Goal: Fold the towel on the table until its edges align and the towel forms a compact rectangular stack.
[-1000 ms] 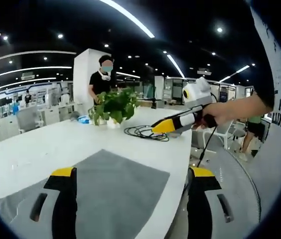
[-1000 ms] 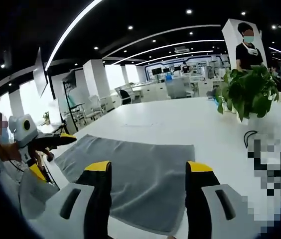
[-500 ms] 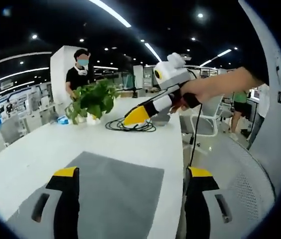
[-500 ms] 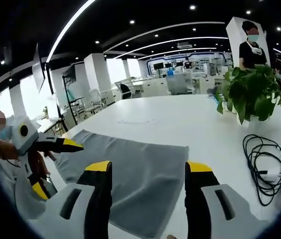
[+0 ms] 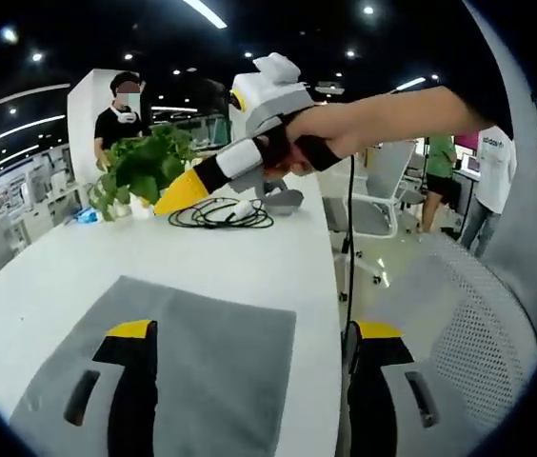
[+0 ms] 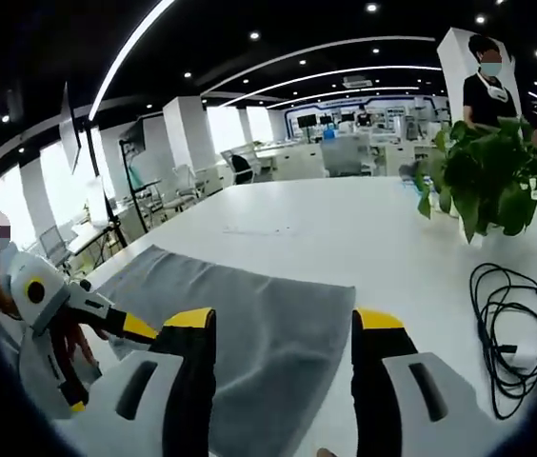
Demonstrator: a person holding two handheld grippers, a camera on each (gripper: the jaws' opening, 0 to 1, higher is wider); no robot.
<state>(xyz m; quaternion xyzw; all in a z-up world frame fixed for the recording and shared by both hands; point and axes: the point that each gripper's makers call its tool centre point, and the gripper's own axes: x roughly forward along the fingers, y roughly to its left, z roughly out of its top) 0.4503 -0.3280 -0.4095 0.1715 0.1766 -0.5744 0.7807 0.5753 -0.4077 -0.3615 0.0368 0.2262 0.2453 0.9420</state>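
Note:
A grey towel [image 5: 188,357] lies flat on the white table [image 5: 278,257], its near right corner close to the table's edge. My left gripper [image 5: 254,330] hovers over that end, jaws wide apart and empty. My right gripper [image 5: 181,193], held by a hand, reaches in from the right above the table beyond the towel. In the right gripper view, the towel [image 6: 249,305] spreads ahead of my right gripper [image 6: 283,319], which is open with nothing in it. The left gripper [image 6: 135,327] sits at the towel's near left edge.
A potted plant [image 5: 140,167] and a coiled black cable [image 5: 221,211] sit on the table past the towel. A person [image 5: 121,114] stands behind the plant. Office chairs [image 5: 383,190] stand off the table's right side, and a mesh chair [image 5: 478,343] is close by.
Both views have shifted with the hands. In the left gripper view the right gripper has swung further left and higher. In the right gripper view the left gripper sits lower, nearer the towel's edge.

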